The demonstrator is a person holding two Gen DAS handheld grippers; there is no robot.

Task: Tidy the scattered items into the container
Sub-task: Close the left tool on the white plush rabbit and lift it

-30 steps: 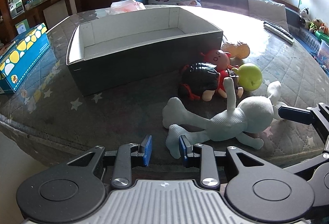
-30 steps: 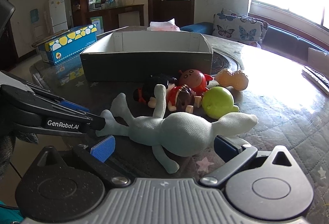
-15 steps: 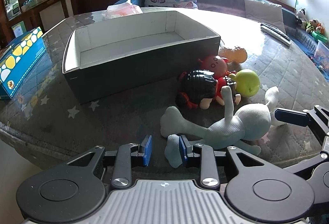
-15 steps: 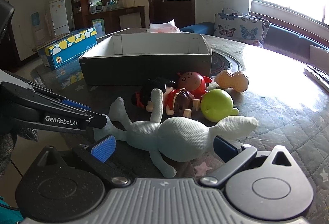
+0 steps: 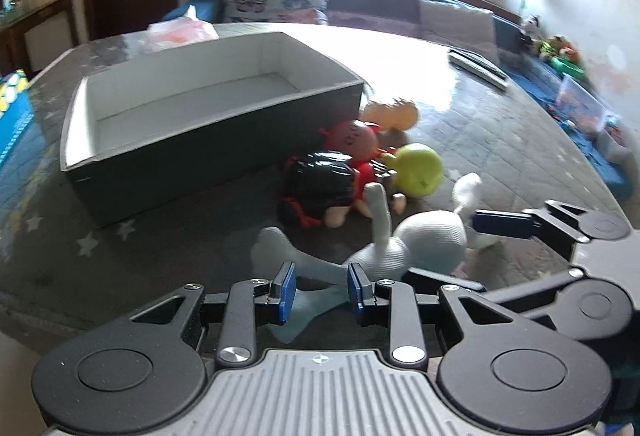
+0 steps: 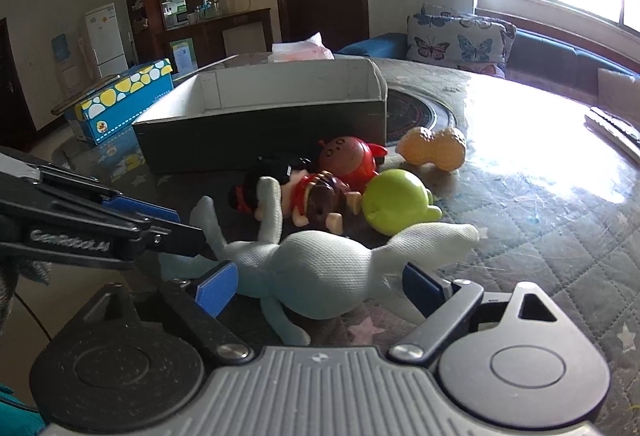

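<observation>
Pale knit doll (image 6: 320, 276) lies on table (image 6: 540, 228) in front of grey box (image 6: 260, 116), near its R corner. R gripper (image 6: 316, 286) wide, jaws closing round doll's body, pads not pressing yet. L gripper (image 5: 322, 290) narrow, straddling doll's legs, no clear grip. Other toys (image 6: 340, 188) between doll & box

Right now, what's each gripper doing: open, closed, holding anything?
Left gripper: part open around a leg of the pale plush toy; grip cannot be told.
Right gripper: closing around the plush toy's body, pads not yet pressing.
</observation>
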